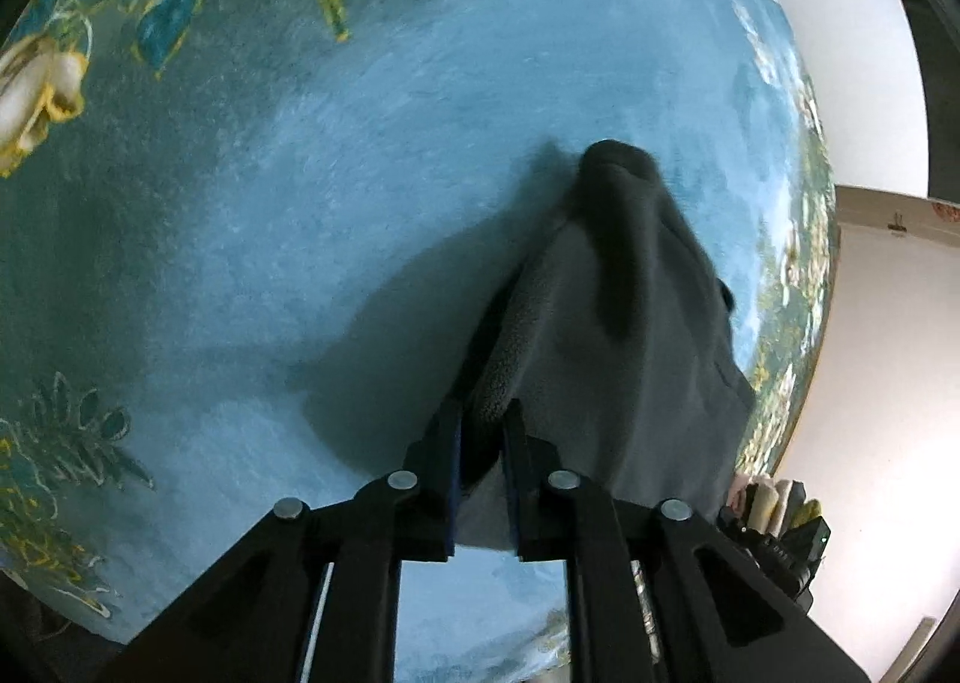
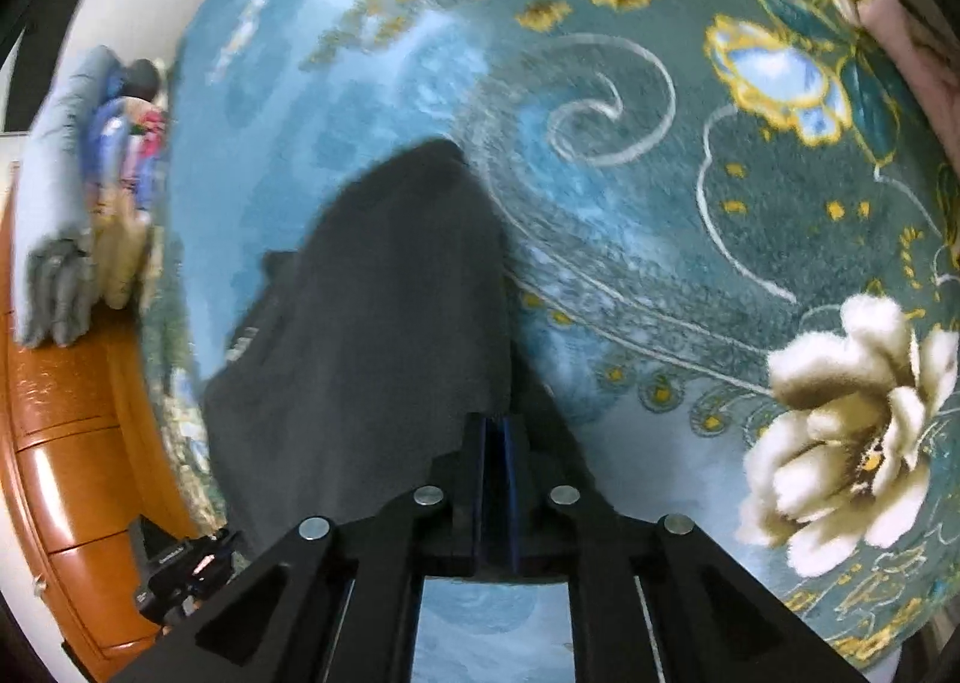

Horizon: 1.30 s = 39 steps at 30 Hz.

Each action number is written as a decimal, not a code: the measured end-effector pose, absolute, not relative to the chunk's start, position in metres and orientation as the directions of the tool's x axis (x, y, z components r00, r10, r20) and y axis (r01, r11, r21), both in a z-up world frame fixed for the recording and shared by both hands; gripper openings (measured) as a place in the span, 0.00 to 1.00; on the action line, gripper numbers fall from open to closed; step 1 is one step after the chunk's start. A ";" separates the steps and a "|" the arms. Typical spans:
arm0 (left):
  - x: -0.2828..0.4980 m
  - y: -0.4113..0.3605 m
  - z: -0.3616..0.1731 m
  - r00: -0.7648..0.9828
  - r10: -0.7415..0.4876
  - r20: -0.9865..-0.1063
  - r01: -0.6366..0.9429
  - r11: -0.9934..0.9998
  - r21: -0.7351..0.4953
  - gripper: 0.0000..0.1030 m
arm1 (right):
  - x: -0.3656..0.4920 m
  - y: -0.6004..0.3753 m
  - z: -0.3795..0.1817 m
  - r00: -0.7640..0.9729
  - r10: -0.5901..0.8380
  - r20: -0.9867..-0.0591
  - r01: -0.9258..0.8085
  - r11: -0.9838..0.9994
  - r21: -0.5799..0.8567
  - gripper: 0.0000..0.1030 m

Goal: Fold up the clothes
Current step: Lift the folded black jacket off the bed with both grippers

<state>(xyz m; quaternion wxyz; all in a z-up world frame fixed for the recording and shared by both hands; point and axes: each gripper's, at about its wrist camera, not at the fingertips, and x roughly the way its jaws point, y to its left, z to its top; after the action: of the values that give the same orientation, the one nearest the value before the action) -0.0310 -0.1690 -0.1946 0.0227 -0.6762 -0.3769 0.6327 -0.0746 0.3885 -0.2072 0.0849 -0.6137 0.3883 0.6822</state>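
Gripping the dark grey fleece garment (image 1: 630, 323) above the blue floral carpet (image 1: 300, 203), my left gripper (image 1: 483, 431) and right gripper (image 2: 495, 431) are both clenched on its edge; a thin bite risks slippage.

Left gripper (image 1: 485, 431) — jaws nearly closed, clamped on thick fold of dark grey garment (image 1: 624, 323), fingers pointing forward and down toward blue floral carpet (image 1: 300, 173). Right gripper (image 2: 497, 437) — jaws pressed together, blue pads almost touching, pinching same garment's edge. Both held above carpet, cloth hanging from fingertips between them.
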 end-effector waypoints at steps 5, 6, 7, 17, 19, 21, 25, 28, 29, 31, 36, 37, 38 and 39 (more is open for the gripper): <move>-0.012 -0.194 -0.176 -0.195 0.553 -0.810 0.534 -0.633 -0.561 0.67 | -0.046 0.394 -0.185 -0.324 -0.336 -0.884 -0.617 -0.634 0.467 0.29; -0.010 -0.197 -0.175 -0.209 0.558 -0.803 0.548 -0.613 -0.569 0.74 | -0.038 0.394 -0.184 -0.343 -0.341 -0.875 -0.624 -0.614 0.483 0.51; -0.007 -0.199 -0.177 -0.218 0.565 -0.796 0.563 -0.593 -0.575 0.79 | -0.029 0.395 -0.184 -0.361 -0.352 -0.863 -0.632 -0.588 0.504 0.60; -0.006 -0.136 -0.251 -0.170 0.625 -0.762 0.603 -0.546 -0.581 0.83 | 0.027 0.367 -0.235 -0.469 -0.463 -0.752 -0.678 -0.356 0.643 0.91; -0.012 -0.124 -0.261 -0.183 0.624 -0.759 0.596 -0.543 -0.591 0.83 | 0.027 0.365 -0.246 -0.503 -0.466 -0.728 -0.670 -0.323 0.669 0.94; -0.014 -0.119 -0.264 -0.199 0.621 -0.758 0.589 -0.542 -0.599 0.83 | 0.026 0.365 -0.255 -0.534 -0.466 -0.706 -0.657 -0.297 0.693 0.96; -0.025 -0.107 -0.272 -0.251 0.619 -0.744 0.548 -0.543 -0.636 0.83 | 0.019 0.365 -0.271 -0.596 -0.468 -0.653 -0.614 -0.260 0.746 0.96; -0.030 -0.101 -0.276 -0.279 0.611 -0.741 0.515 -0.556 -0.652 0.83 | 0.012 0.361 -0.282 -0.615 -0.474 -0.631 -0.591 -0.252 0.766 0.96; -0.031 -0.100 -0.276 -0.291 0.606 -0.741 0.505 -0.560 -0.657 0.83 | 0.010 0.359 -0.284 -0.621 -0.476 -0.623 -0.583 -0.252 0.773 0.96; -0.033 -0.098 -0.276 -0.316 0.597 -0.738 0.486 -0.566 -0.666 0.83 | 0.006 0.355 -0.290 -0.632 -0.481 -0.607 -0.565 -0.250 0.786 0.96; -0.039 -0.097 -0.282 -0.344 0.600 -0.722 0.487 -0.544 -0.683 0.83 | -0.012 0.342 -0.294 -0.633 -0.492 -0.598 -0.527 -0.292 0.798 0.85; -0.041 -0.096 -0.282 -0.347 0.598 -0.722 0.485 -0.544 -0.684 0.83 | -0.015 0.341 -0.294 -0.633 -0.490 -0.599 -0.528 -0.292 0.797 0.84; -0.042 -0.095 -0.280 -0.348 0.593 -0.726 0.483 -0.550 -0.681 0.83 | -0.017 0.340 -0.295 -0.634 -0.486 -0.602 -0.533 -0.290 0.795 0.81; -0.044 -0.094 -0.278 -0.348 0.586 -0.731 0.481 -0.557 -0.677 0.79 | -0.020 0.340 -0.295 -0.634 -0.482 -0.605 -0.537 -0.288 0.793 0.76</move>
<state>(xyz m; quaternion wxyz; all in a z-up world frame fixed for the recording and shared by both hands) -0.0439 -0.0939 -0.2779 0.0390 -0.5694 -0.4688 0.6742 -0.0195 0.3396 -0.2949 0.0203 -0.4274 0.5964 0.6791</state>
